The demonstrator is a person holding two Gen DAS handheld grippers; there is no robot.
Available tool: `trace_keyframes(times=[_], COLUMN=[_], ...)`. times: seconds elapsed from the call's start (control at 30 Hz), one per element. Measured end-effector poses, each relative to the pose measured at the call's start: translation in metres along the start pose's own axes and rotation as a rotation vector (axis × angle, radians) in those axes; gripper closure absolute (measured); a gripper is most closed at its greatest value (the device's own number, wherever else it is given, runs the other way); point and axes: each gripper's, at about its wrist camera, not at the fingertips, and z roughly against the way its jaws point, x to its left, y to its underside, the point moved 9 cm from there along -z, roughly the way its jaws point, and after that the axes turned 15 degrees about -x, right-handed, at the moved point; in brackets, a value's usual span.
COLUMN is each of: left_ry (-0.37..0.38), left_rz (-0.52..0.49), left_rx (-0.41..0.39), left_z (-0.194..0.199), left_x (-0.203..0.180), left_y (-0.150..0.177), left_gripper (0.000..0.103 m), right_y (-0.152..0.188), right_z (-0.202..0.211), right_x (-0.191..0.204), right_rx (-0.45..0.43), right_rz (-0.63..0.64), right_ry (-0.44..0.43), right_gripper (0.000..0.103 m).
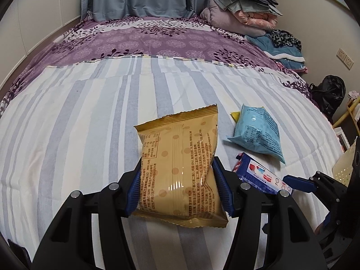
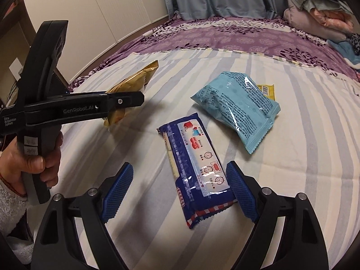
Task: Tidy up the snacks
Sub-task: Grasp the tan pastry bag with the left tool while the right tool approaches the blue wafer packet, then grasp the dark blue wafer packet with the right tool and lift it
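Seen from the left wrist camera: left gripper (image 1: pixel 177 186) with blue ribbed pads clenched on a tan, glossy, pillow-shaped snack packet (image 1: pixel 180 166), held by its two sides and lifted above the striped white-and-grey bed sheet (image 1: pixel 78 135). To the right of it, lying on the sheet, a light blue plastic snack bag (image 1: pixel 256 132), with a small yellow wrapper (image 1: pixel 235 115) peeking out from behind its far left corner. Nearer and lower, a dark blue flat plastic packet with a white printed panel (image 1: pixel 258 173), partly hidden behind the left gripper. At the far right edge, part of a cream perforated plastic basket (image 1: pixel 343 168).

Seen from the right wrist camera: at the left, a hand (image 2: pixel 42 157) gripping the handle of the left gripper, the tan packet pinched in it and clear of the sheet. In the middle, the dark blue packet flat on the sheet, its near end between the fingers of the right gripper (image 2: pixel 180 191). Right gripper released: right pad just beside the packet's edge, left pad well apart from it. Further right and beyond, the light blue bag, apart from the blue packet.
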Motion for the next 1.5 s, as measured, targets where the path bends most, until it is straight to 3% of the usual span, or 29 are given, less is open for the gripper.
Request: trace_keyframes(times=[0.13,0.37,0.53,1.03,1.5], left_ry=[-0.001,-0.003,0.003,0.027,0.063], left_rz=[-0.002,0.001,0.000,-0.027,-0.075], left_rx=[-0.001,-0.005,-0.006,-0.025,-0.066], left_z=[0.000,0.004,0.007,0.027,0.060], left_x=[0.000,0.002,0.000,-0.023,-0.060], left_y=[0.000,0.001,0.002,0.000,-0.007], left_gripper=[0.044,0.044,0.044,0.044,0.044], right_y=[-0.002,-0.007,-0.007,0.007,-0.001], right_z=[-0.015,-0.027,-0.026,0.021,0.096], right_x=[-0.011,-0.008,-0.007,-0.018,-0.033], right_rx=[0.019,0.022,0.027,-0.011,-0.143], right_rz=[0.007,0.082,0.117,-0.006,-0.105], right_ry=[0.061,0.116,0.144,0.156,0.198], right_gripper=[0.040,0.043,0.054,0.058,0.058])
